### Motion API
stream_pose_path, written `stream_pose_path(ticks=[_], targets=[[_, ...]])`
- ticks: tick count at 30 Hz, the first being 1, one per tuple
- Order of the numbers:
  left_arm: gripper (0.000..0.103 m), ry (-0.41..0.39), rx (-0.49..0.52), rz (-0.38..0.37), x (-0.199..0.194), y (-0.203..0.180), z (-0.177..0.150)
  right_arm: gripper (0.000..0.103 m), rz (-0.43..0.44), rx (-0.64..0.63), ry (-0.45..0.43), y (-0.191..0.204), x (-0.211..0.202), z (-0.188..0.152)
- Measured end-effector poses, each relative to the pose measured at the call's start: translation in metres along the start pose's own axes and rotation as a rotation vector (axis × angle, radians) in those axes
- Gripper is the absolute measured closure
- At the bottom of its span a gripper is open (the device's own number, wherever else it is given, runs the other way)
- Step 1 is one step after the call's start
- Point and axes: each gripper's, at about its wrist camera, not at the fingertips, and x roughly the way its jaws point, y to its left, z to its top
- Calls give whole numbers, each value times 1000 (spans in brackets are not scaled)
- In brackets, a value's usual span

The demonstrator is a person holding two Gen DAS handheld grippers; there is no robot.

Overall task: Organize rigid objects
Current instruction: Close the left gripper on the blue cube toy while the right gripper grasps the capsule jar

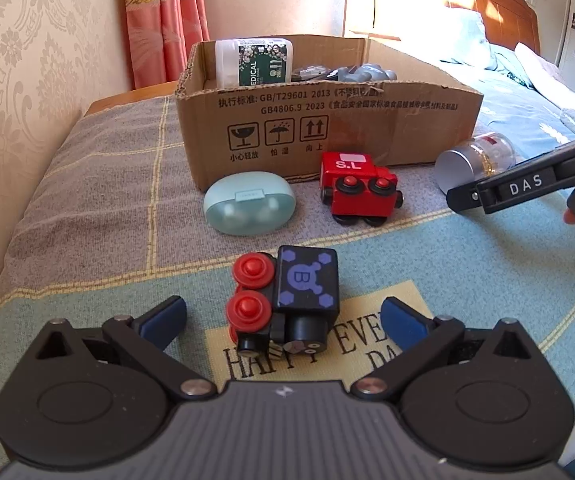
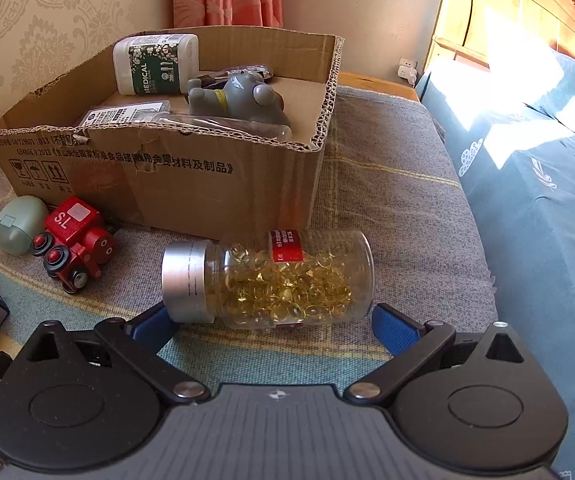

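My left gripper point(image 1: 283, 320) is open around a black toy train point(image 1: 287, 300) with red wheels and a purple "B", lying on its side on the blanket. My right gripper point(image 2: 273, 326) is open, its fingers either side of a clear jar of yellow capsules point(image 2: 271, 280) with a silver lid, lying on its side. The jar also shows in the left wrist view point(image 1: 475, 162). A red toy train point(image 1: 357, 186) marked "S.L" and a mint green case point(image 1: 249, 203) lie in front of the cardboard box point(image 1: 367, 140). Both also show in the right wrist view: the red train point(image 2: 73, 242) and the case point(image 2: 19, 224).
The box point(image 2: 175, 184) holds a white and green "MEDICAL" bottle point(image 2: 155, 64), a grey toy animal point(image 2: 239, 98), a flat packet point(image 2: 123, 114) and a clear tube point(image 2: 223, 126). A bed with blue bedding point(image 2: 547, 180) lies to the right. Wallpapered wall and pink curtain point(image 1: 163, 20) stand behind.
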Motion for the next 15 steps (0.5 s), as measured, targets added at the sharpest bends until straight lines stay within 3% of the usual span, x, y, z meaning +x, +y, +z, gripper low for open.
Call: stream_pose_path(ticks=[13, 15], targets=[[1, -2, -36, 34, 0, -3, 3, 0, 26, -15, -33, -2, 0, -5], [4, -6, -36, 31, 0, -3, 3, 0, 29, -19, -35, -3, -1, -6]])
